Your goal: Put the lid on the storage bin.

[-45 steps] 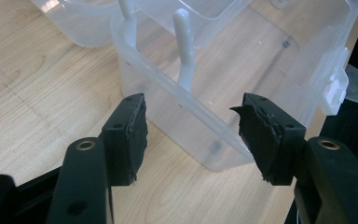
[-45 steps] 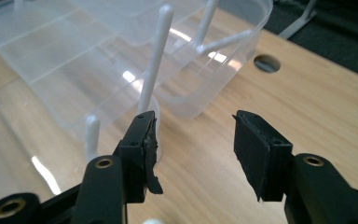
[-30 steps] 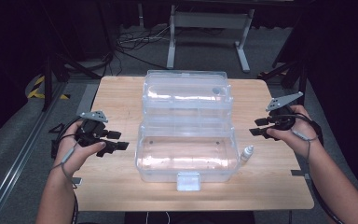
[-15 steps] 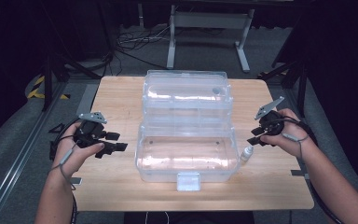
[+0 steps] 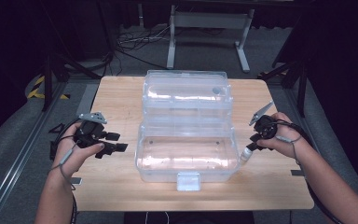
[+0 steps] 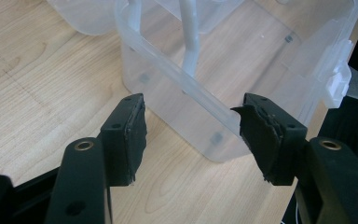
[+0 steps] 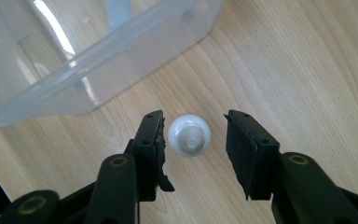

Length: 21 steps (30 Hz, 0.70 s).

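- The left gripper is being held over the table, just left of the box; its jaws are being kept wide, with nothing between them. In the left gripper view the box wall is being seen just past the pads, so a stray push could be shifting the box toward the bottle.
- The open clear box is sitting mid-table, its lid laid back. Being light, it is likely to slide if it is bumped.
- The small white bottle is lying on the wood just beside the box's right corner. In the right gripper view its cap end is being framed between the jaws, close to one pad and apart from the other.
- The right gripper has just been closing, half open, but the bottle is not yet being pressed. With the bottle off-centre, it may be getting nudged, rolled or squeezed out sideways; a low approach may be scraping the table or box.
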{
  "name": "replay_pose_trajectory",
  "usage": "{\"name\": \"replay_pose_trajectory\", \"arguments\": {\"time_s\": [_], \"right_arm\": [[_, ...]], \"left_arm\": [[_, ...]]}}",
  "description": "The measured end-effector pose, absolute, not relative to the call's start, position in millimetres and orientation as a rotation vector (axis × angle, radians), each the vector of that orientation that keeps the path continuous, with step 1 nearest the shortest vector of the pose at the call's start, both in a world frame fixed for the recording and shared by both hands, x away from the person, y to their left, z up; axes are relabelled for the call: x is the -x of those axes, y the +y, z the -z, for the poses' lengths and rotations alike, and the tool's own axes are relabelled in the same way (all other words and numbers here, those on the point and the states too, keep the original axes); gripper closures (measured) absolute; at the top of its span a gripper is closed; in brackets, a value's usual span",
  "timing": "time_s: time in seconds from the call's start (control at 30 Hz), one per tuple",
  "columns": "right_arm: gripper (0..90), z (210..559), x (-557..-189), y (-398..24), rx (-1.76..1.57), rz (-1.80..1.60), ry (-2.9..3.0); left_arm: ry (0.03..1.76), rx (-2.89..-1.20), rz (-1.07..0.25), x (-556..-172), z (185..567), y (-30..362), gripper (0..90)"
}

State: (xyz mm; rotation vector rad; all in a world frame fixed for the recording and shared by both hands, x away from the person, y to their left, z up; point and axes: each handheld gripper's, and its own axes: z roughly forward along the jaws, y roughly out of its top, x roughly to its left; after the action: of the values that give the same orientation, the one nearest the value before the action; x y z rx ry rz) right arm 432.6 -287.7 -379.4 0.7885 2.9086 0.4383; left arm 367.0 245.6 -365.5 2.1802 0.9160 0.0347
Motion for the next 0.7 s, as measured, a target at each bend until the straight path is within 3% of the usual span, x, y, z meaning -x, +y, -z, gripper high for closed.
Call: {"name": "replay_pose_trajectory", "arguments": {"time_s": [0.33,0.7], "right_arm": [[59.8,394,-436,-286,-0.788,-0.358,2.944],[71.1,403,-437,-281,-0.764,-0.272,2.979]], "left_arm": [[0.91,-2.183,-0.031,-366,366,246,41.1],[0.923,-2.177,-0.031,-364,367,249,41.2]]}}
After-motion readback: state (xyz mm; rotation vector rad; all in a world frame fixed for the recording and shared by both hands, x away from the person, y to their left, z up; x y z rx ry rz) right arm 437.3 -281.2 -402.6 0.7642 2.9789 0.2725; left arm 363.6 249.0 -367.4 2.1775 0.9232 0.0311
